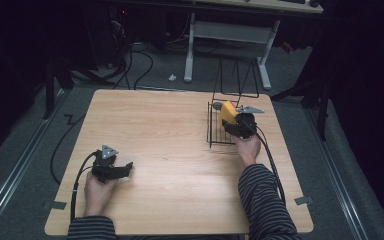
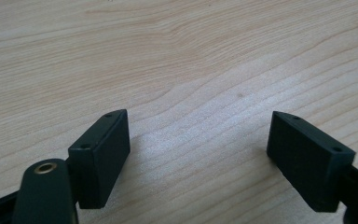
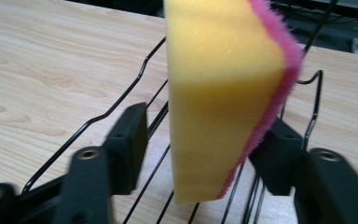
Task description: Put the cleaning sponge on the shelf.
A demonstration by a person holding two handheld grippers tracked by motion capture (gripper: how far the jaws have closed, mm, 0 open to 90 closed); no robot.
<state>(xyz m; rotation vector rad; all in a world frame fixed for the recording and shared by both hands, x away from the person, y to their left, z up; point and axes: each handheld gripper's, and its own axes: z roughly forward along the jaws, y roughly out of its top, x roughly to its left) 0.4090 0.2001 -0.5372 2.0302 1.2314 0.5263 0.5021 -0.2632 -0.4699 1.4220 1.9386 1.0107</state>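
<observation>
Wooden table fills most of what we see from the high view, pale and grained, on a grey floor. Behind it stands a white-legged desk.

On the table's right half we find a black wire rack, its base lying flat and its thin loops rising at the far side. Our right hand reaches in from a striped sleeve and holds the right gripper over that rack. In the right gripper view its jaws stand on either side of a yellow sponge with a pink scouring face; the right-hand jaw touches the pink side, while a gap shows between the left-hand jaw and the yellow foam, so we cannot tell whether the sponge is truly clamped. The sponge stands upright above the rack's wires.

Our left hand rests near the table's front left with the left gripper, well apart from the rack. In the left gripper view its jaws stand wide apart over bare wood, with nothing between them.
</observation>
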